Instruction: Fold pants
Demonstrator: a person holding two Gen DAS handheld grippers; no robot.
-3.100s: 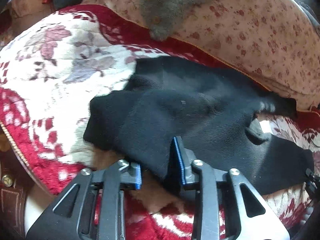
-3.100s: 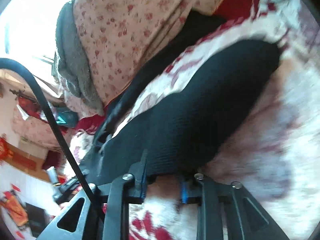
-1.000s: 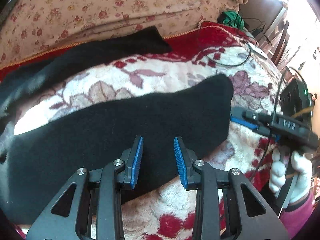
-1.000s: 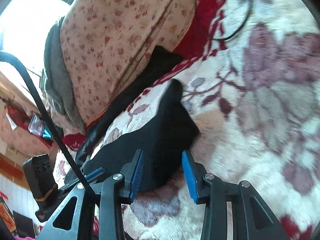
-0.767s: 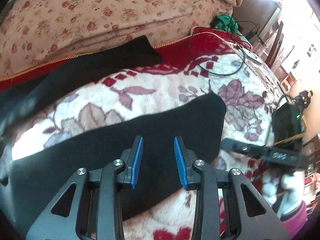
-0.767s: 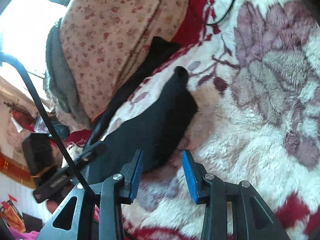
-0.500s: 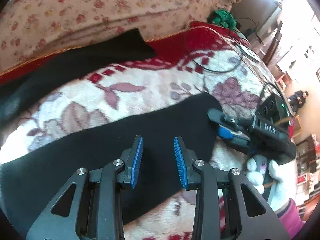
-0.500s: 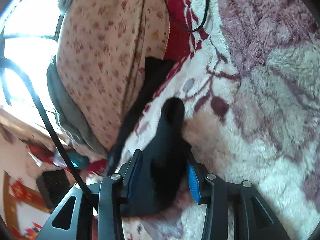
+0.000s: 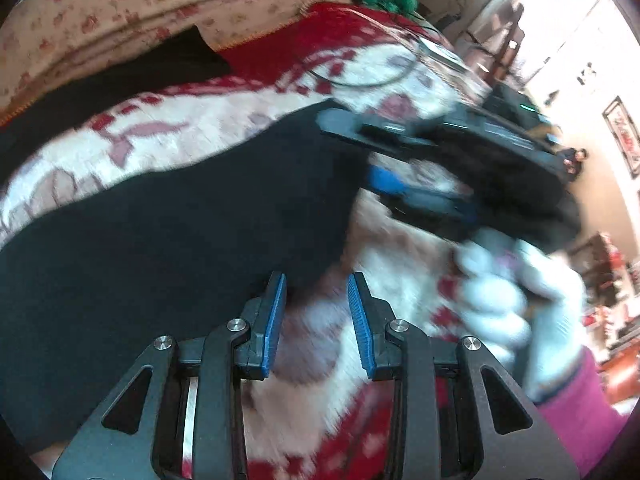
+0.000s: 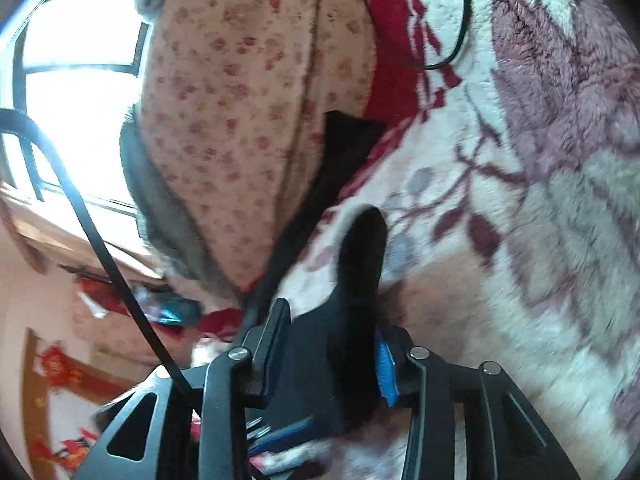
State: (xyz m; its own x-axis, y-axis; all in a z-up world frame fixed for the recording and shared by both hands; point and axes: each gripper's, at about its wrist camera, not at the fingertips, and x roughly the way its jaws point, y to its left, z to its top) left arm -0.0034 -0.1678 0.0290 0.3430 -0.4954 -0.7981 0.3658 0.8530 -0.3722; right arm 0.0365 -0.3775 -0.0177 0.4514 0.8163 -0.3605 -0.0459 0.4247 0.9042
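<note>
The black pants (image 9: 168, 220) lie on a red, white and mauve floral blanket (image 9: 200, 120). The near leg runs left to right and ends at its hem. The far leg (image 9: 160, 64) lies along the sofa back. My left gripper (image 9: 316, 300) is open at the near corner of the hem, its left pad against the cloth edge. My right gripper (image 9: 360, 156) shows in the left wrist view with its jaws around the hem end. In the right wrist view the right gripper (image 10: 332, 344) has the black hem (image 10: 360, 264) between its open pads.
A floral cushion (image 10: 248, 100) backs the sofa, with a grey garment (image 10: 160, 208) draped on it. A thin black cable (image 9: 360, 80) loops on the blanket's far end. A gloved hand (image 9: 504, 288) holds the right gripper. Room furniture stands beyond the sofa's right end.
Both grippers have moved along the near leg to its hem. The right gripper's jaws have come around the hem end. The left gripper has dropped to the hem's near corner.
</note>
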